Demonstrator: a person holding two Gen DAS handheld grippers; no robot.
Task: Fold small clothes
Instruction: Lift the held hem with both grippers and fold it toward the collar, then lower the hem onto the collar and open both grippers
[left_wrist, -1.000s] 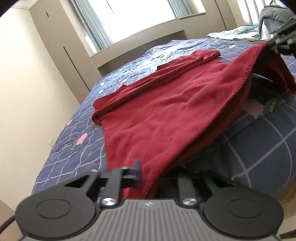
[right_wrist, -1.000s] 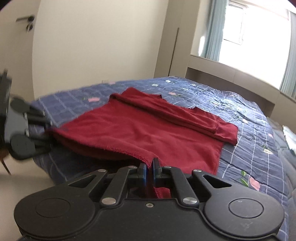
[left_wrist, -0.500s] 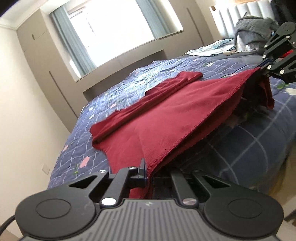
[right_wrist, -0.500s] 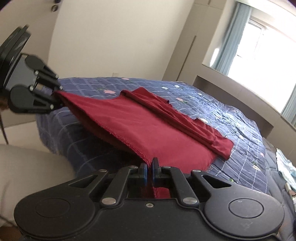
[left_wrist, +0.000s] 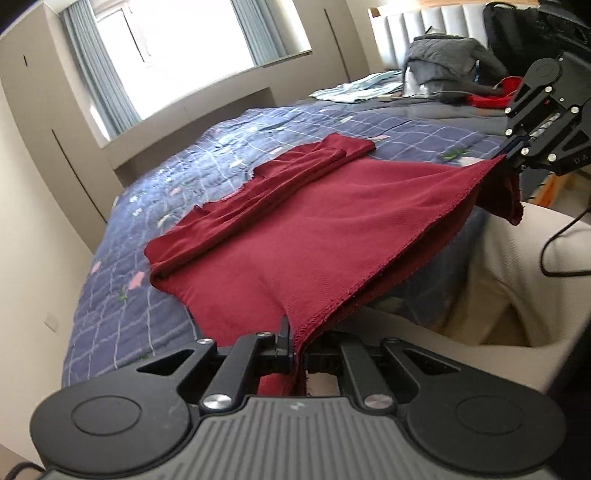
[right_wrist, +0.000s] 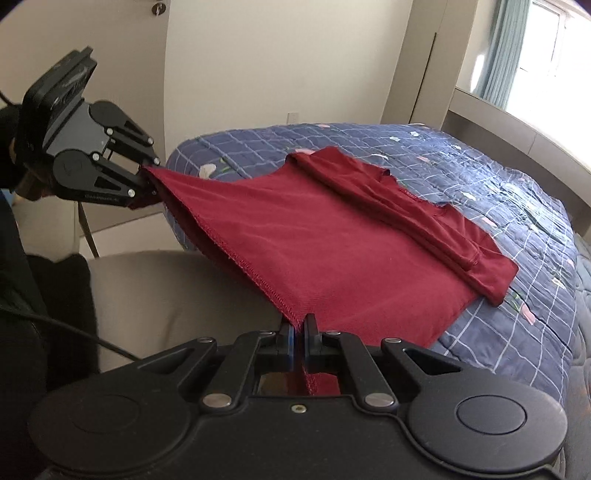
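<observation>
A dark red top (left_wrist: 317, 229) lies on the blue checked bed cover (left_wrist: 229, 162), its sleeves folded across the far part; it also shows in the right wrist view (right_wrist: 332, 251). Its near hem is lifted off the bed and stretched taut between both grippers. My left gripper (left_wrist: 295, 345) is shut on one hem corner; it also shows in the right wrist view (right_wrist: 146, 184). My right gripper (right_wrist: 298, 334) is shut on the other hem corner; it also shows in the left wrist view (left_wrist: 511, 155).
A grey garment (left_wrist: 447, 62), a red cloth (left_wrist: 491, 98) and pale blue clothes (left_wrist: 362, 88) lie at the head of the bed. A beige cushion (right_wrist: 147, 295) sits below the hem. A wall and wardrobe (right_wrist: 417, 74) stand beyond the bed.
Both grippers have lifted the hem higher and pulled it back off the bed edge. The hem now hangs taut above the beige cushion.
</observation>
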